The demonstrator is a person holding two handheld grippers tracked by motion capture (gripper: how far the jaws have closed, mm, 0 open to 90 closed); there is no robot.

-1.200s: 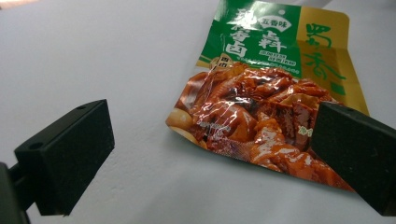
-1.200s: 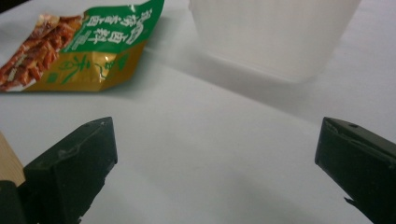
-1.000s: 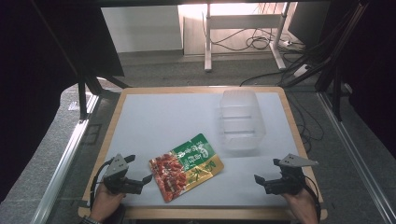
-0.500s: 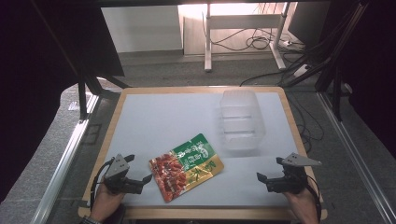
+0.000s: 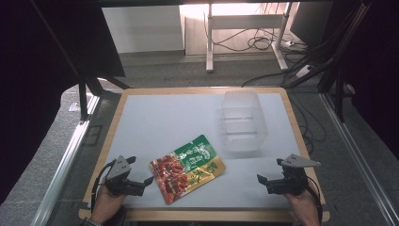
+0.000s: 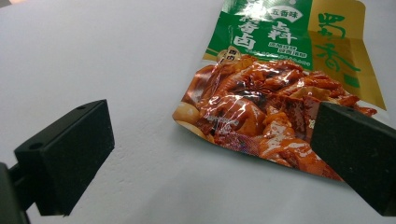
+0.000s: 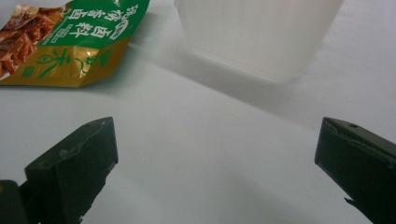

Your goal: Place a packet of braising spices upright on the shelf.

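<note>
At the near edge of the white table top with its light wooden rim [image 5: 117, 113], the person's two hands each hold a black two-jaw gripper, and the flat, glossy food pouch printed green, gold and red [image 5: 188, 167] lies between them, so it serves as the landmark. The left gripper [image 5: 141, 181] sits just to the left of the pouch's near red corner, its jaws spread wide apart and holding nothing; in the left gripper view [image 6: 205, 154] the pouch's red picture end [image 6: 266, 116] lies on the white surface ahead of the jaws, its right part passing behind the right jaw, though whether that jaw touches the film cannot be told. The left hand [image 5: 104, 207] grips the tool from below the table edge. The right gripper [image 5: 263, 181] rests well to the right of the pouch, near the table's right front corner, held by the right hand [image 5: 306, 209]; its jaws also stand wide apart and empty, and in the right gripper view [image 7: 210, 168] they frame bare white surface, with the pouch's green and gold end [image 7: 79, 46] at upper left. Beyond the pouch and to its right stands a translucent, rectangular plastic container [image 5: 242, 122], upright and apart from the pouch, seen close ahead in the right gripper view [image 7: 261, 35]. Farther off, past the table, grey floor [image 5: 188, 70] carries black cables [image 5: 263, 42] beside white desk legs [image 5: 209, 37].
</note>
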